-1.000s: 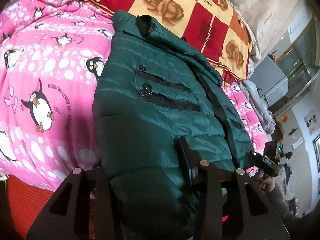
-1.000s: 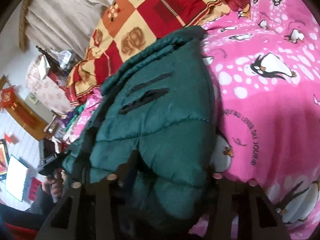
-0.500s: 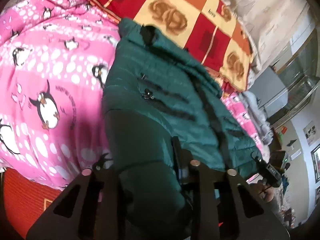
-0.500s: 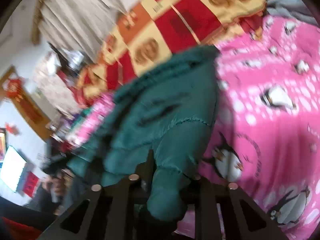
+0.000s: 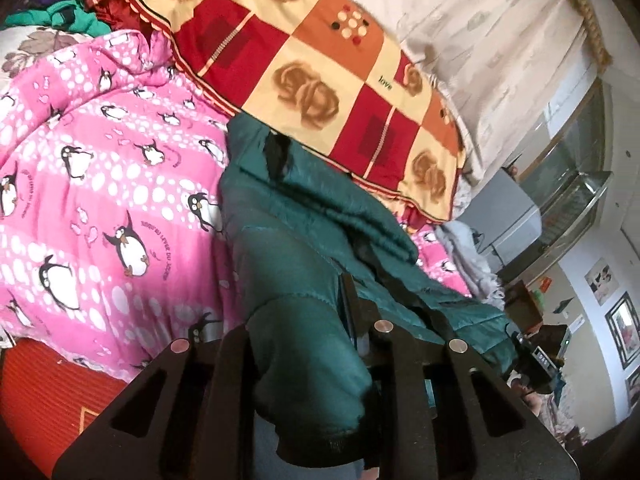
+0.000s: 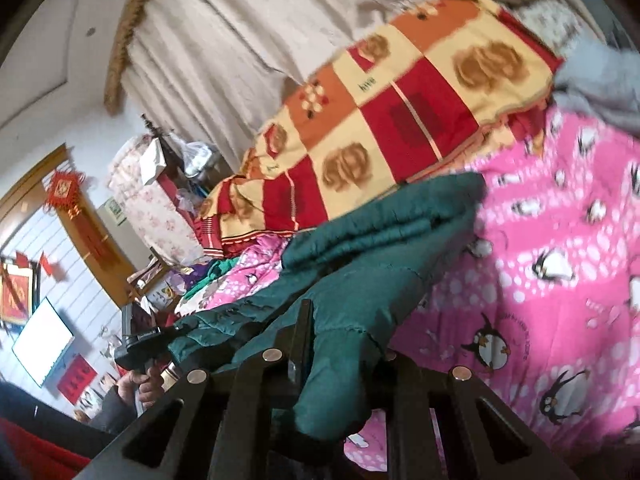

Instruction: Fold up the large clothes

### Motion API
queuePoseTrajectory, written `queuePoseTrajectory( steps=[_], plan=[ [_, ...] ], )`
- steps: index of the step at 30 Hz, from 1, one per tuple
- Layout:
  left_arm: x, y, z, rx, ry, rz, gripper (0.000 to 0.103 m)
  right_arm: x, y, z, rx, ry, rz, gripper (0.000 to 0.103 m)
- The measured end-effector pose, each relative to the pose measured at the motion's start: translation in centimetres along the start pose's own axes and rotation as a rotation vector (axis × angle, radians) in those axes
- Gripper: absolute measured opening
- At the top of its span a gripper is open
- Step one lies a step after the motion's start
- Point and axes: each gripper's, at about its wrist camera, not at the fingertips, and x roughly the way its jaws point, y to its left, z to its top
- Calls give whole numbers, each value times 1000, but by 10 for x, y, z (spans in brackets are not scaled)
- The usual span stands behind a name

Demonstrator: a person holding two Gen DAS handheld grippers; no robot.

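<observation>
Green jacket [image 5: 304,240] hem clamped in both grippers' jaws above the pink quilt [image 5: 100,200]; slippery padding may slide free.

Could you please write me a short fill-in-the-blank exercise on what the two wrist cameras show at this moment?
1. Both grippers are shut on the hem of a puffy jacket whose colour is dark ____.
2. The pink blanket under the jacket is printed with ____.
3. The checked quilt behind the jacket carries brown rose shapes and the word ____.
4. The left gripper and the right gripper each hold a fold of the ____.

Missing words: green; penguins; love; jacket
</observation>
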Motion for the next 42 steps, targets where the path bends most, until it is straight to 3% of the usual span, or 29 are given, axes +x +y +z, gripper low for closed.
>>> queuePoseTrajectory(
  steps=[8,12,15,18,24,34,42],
  plan=[
    [-15,-15,-12,61,-1,61,18,-17,23,-7,-49,13,-103,13],
    [-13,-21,-23,105,7,158,18,-17,25,-6,-12,49,-182,13],
    [-10,-32,-30,178,-14,261,18,-13,37,-7,-57,55,-275,13],
    [-9,-36,-32,200,-35,289,18,-7,49,-7,-106,69,-331,13],
    [-27,-38,-36,194,-67,251,18,-14,58,-5,-144,98,-383,13],
    [-75,-41,-38,100,-172,182,18,-48,93,-16,-246,58,-339,13],
    [-88,-61,-11,102,-259,143,18,-59,100,4,-235,-22,-298,13]
  ],
)
